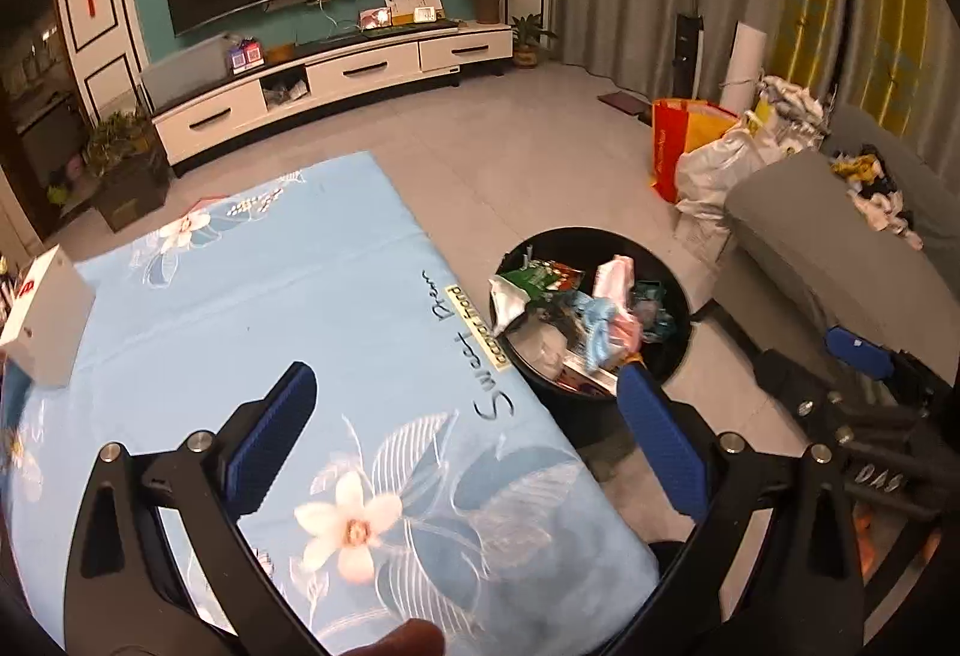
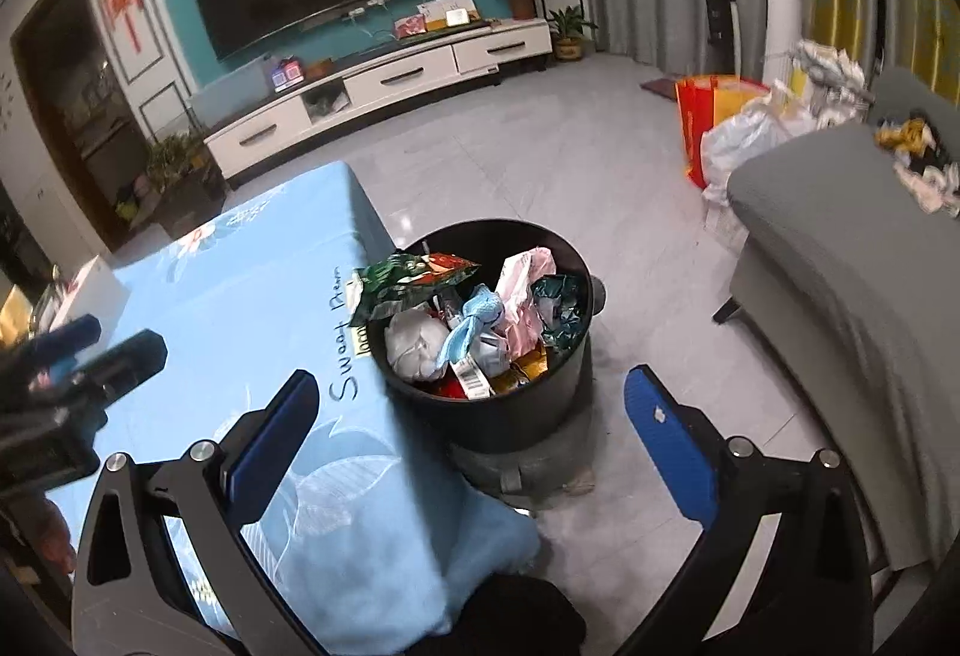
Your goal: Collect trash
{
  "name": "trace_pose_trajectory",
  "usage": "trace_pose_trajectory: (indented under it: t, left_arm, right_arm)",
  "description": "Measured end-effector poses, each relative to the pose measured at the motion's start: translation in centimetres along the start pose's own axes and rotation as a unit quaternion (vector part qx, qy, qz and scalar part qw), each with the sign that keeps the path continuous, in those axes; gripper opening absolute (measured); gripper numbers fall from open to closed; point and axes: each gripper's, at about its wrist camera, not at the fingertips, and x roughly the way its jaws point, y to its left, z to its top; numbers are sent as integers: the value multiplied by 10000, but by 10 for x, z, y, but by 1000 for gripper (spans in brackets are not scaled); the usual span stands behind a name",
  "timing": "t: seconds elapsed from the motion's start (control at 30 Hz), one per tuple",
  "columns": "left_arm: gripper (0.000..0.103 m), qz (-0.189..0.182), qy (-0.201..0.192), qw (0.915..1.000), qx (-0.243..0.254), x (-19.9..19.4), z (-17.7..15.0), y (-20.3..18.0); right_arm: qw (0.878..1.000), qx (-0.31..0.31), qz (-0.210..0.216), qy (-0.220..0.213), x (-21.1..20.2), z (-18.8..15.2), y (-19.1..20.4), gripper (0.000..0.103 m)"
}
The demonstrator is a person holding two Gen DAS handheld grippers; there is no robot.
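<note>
**Both grippers empty above a full trash bin**

The black round trash bin point(image 2: 498, 404) stands on the grey tiled floor, touching the long edge of the table covered by a light blue floral cloth point(image 1: 252, 296). It is heaped to the rim with trash: a green snack wrapper point(image 2: 414, 278) hanging over the rim on the table side, a crumpled white tissue wad point(image 2: 417, 341) just inside it, a twisted light blue piece point(image 2: 474, 320) in the middle, pink packaging point(image 2: 525, 290) behind that, and a dark teal foil wrapper point(image 2: 561, 308) on the side away from the table. Red and yellow wrappers and a barcode label show lower down, towards the near rim.

The left gripper point(image 1: 462, 446) hangs over the cloth on the table side of the bin, its blue-padded fingers spread wide with nothing between them; one finger's tip overlaps the bin's near rim in the left wrist view. The right gripper point(image 2: 474, 434) hangs nearer than the bin and above it, fingers likewise spread wide and empty, the bin showing in the gap between them.

On the cloth, well away from the bin at the table's far side, sits a white box point(image 1: 48, 320). Beyond the bin, on the side away from the table, is a grey sofa point(image 2: 840, 248), with a red and yellow bag point(image 2: 699, 122) and a white sack point(image 2: 747, 140) at its far end.
</note>
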Motion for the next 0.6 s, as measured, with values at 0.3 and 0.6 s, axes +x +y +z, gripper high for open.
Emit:
trace_pose_trajectory:
  t: [0.3, 0.6]
  left_arm:
    - [100, 112, -206, 9997, -99, -59, -16, 3]
    - [100, 200, -105, 9997, -102, -69, -27, 5]
  right_arm:
    - [9990, -349, -66, -285, -51, -12, 21, 100]
    - [9991, -364, -75, -225, -53, -17, 27, 100]
